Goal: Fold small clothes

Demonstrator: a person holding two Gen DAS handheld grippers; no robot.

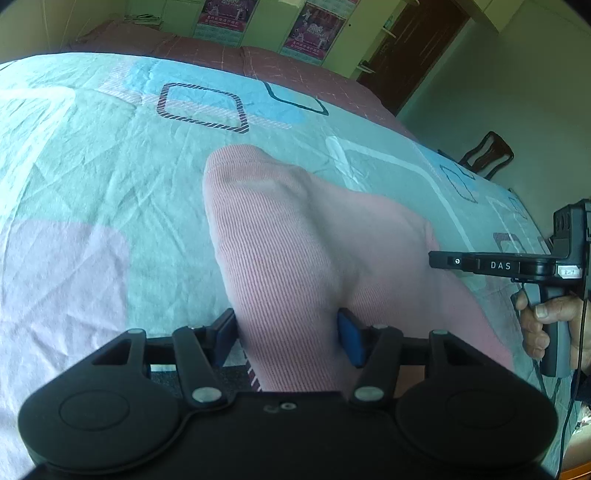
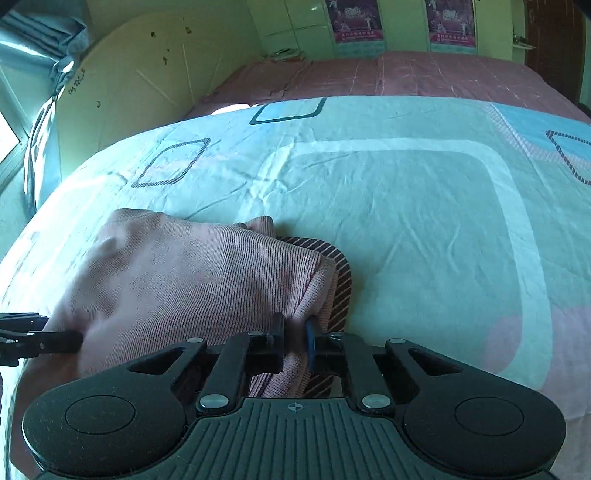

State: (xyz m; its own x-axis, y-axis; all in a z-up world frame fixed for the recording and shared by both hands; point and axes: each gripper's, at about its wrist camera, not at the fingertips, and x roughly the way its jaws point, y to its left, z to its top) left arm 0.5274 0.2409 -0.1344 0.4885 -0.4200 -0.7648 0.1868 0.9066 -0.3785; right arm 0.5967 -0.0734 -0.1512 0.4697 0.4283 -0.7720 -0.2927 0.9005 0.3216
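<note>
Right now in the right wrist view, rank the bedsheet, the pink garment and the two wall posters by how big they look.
1. Bedsheet, largest.
2. Pink garment, though it sits close to the camera, so it looks inflated.
3. Left poster and right poster, smallest; they look alike and both are cut off, so unranked.

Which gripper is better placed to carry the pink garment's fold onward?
Right, probably. The right gripper pinches the pink garment at its striped edge; the left gripper clamps thick bunched fabric.

A pale green bedsheet (image 2: pixel 406 206) printed with rounded squares covers the bed, a pink quilt (image 2: pixel 424 74) lies beyond it, two posters (image 2: pixel 356 22) hang on the far wall, and a dark wooden chair (image 1: pixel 487 153) stands beside the bed.
</note>
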